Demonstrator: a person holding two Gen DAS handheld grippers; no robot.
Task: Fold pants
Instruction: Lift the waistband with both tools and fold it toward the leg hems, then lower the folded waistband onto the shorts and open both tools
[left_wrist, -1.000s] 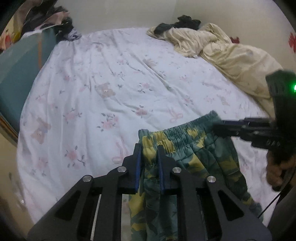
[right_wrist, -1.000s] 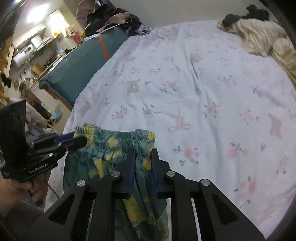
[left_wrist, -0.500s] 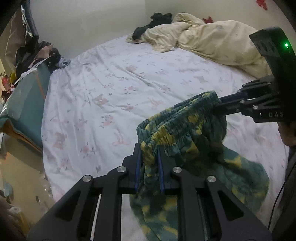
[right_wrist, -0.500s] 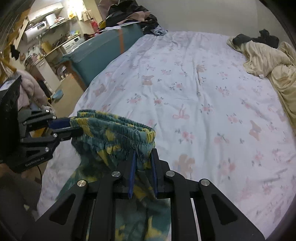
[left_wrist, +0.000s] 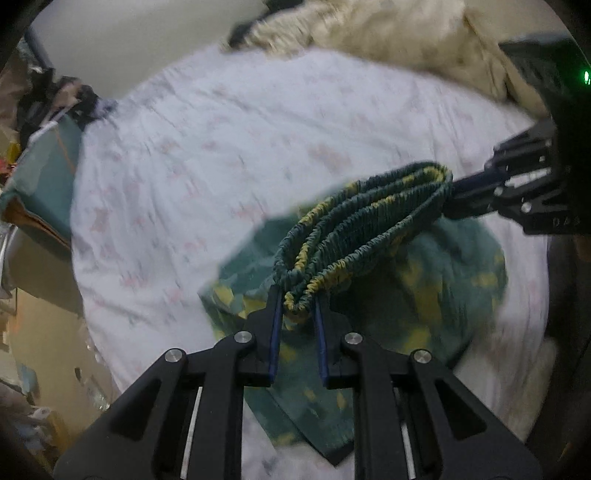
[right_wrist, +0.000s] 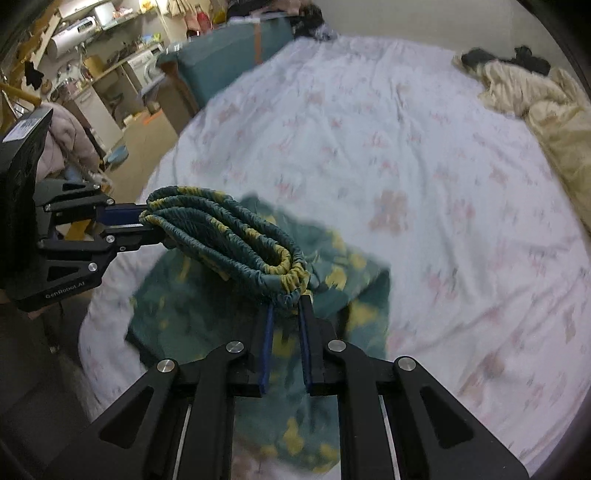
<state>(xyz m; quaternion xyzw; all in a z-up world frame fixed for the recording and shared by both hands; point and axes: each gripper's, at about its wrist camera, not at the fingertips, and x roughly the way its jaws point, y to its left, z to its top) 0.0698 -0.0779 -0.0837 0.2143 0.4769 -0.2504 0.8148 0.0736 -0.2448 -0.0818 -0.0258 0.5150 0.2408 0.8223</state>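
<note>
Motion blur smears the floral bedsheet (left_wrist: 221, 155) and the pants (right_wrist: 332, 280) legs below the waistband. The cream blanket (left_wrist: 406, 33) is cut off by the frame edge.

**A lived-in bedroom at home**

We are in a home bedroom. A bed (right_wrist: 424, 155) with a pale floral sheet fills both views, a crumpled cream blanket (right_wrist: 535, 99) heaped at its far side. Beside it we see a teal footboard (right_wrist: 229, 59) piled with clothes (right_wrist: 310, 22). Past it, shelves (right_wrist: 110, 66) crowded with household clutter and what looks like a washer (right_wrist: 146, 68) stand along the wall.
</note>
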